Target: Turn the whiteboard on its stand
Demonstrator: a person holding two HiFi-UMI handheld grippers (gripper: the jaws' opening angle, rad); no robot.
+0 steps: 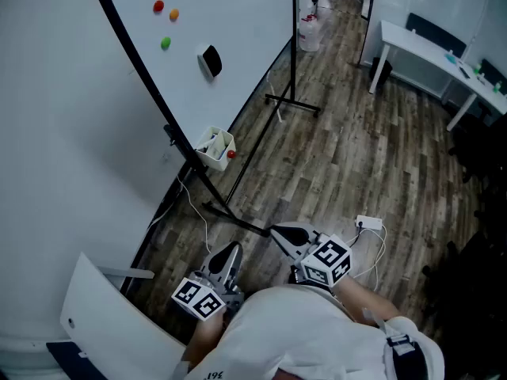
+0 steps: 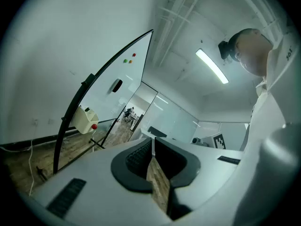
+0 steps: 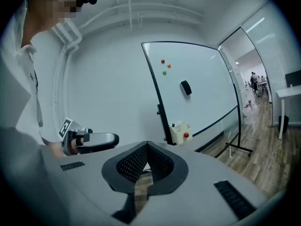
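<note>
Well, the whiteboard (image 1: 230, 22) is up on its black stand (image 1: 142, 81). It sits along the left edge of the wood floor (image 1: 356, 157), close to the white wall (image 1: 55, 133). It is well apart from both claws.

Three little magnets stick near the board's top left corner. One is red (image 1: 158, 6), one is orange (image 1: 173, 13) and one is green (image 1: 165, 43). A black eraser (image 1: 211, 60) sticks a bit lower, more to the middle. A white box (image 1: 215, 147) hangs at the board's bottom left corner, right by the stand's pole, and a red ball (image 1: 231, 154) sits on the box's side (it may be one more magnet, I cannot tell).

The stand has two long black feet on the floor. The far foot (image 1: 293, 103) lies under the board's right edge. The near foot (image 1: 238, 220) lies under its left edge and points toward the person.

The left claw (image 1: 231, 250) is clenched and has nothing in it. The right claw (image 1: 277, 233) is clenched too, with nothing between its jaws. Both are held up in front of the person's white shirt (image 1: 293, 331), side by side, with their tips toward the board. In the head view the near foot's end shows just beside the right claw's tip, but I cannot tell if they touch.

A white plug block (image 1: 368, 223) with a cord lies on the floor near the right claw. A white table (image 1: 432, 54) stands at the far right corner of the floor.
</note>
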